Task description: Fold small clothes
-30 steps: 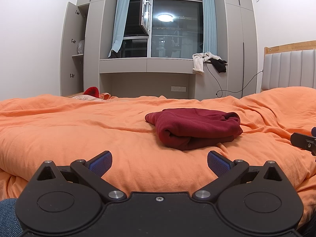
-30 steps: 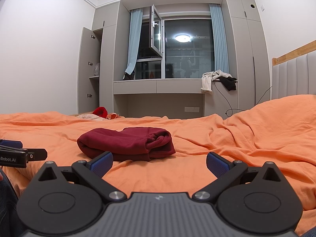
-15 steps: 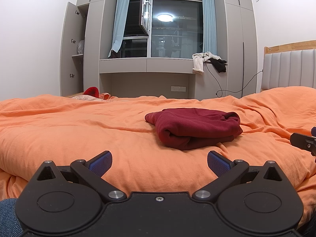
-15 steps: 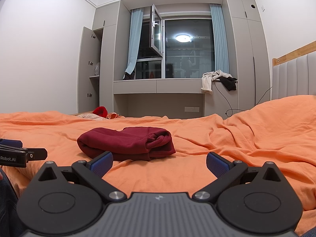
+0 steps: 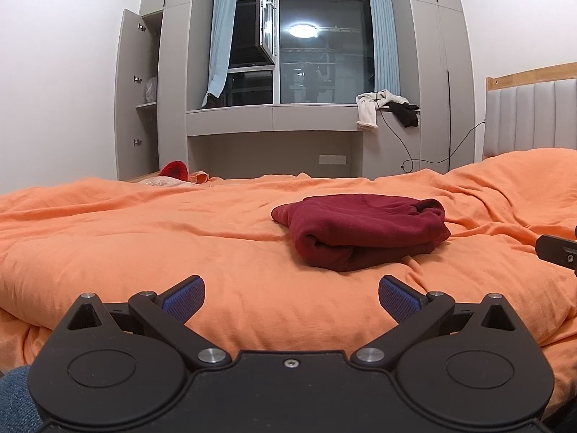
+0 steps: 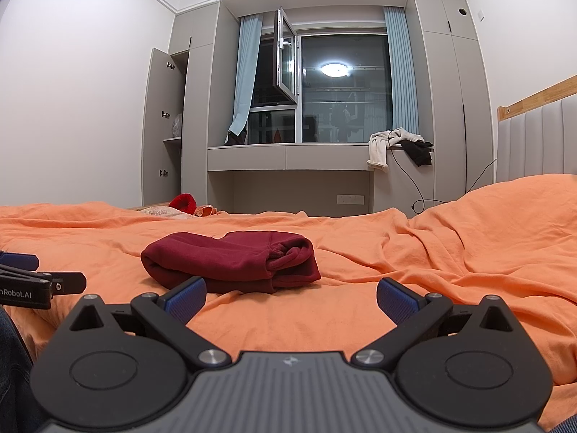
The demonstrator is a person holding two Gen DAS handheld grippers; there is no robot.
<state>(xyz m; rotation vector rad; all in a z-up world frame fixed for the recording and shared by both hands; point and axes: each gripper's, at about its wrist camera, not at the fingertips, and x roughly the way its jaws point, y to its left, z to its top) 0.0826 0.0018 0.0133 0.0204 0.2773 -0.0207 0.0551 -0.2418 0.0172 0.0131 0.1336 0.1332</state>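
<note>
Ahead of both sets of jaws, on the orange duvet [image 5: 151,238], we find one dark red garment [image 5: 360,231], folded into a compact bundle with a rolled edge facing the cameras. From the left gripper [image 5: 291,297] it lies forward and somewhat to the right of the gap between the jaws; from the right gripper [image 6: 291,297] the same garment [image 6: 230,261] lies forward and to the left, its near edge just beyond the left blue pad [image 6: 185,297]. We cannot tell whether that pad touches the cloth (the overlap may be only a matter of viewing angle).

We record both pairs of jaws spread wide, with nothing between them but duvet. Neither gripper holds any fabric.

Each gripper shows in the other's view: the right one as a black part at the far right edge of the left view, the left one [image 6: 36,281] as a black arm with a blue pad at the far left edge of the right view, both low over the duvet and apart from the garment.

Beyond the jaws, at the far edge of the bed, we note a red item [image 5: 175,170]. Farther back stand a window [image 5: 317,50] with one pane swung inward and a ledge carrying white and black clothes [image 5: 387,108]. A padded headboard [image 5: 533,115] stands to the right.
</note>
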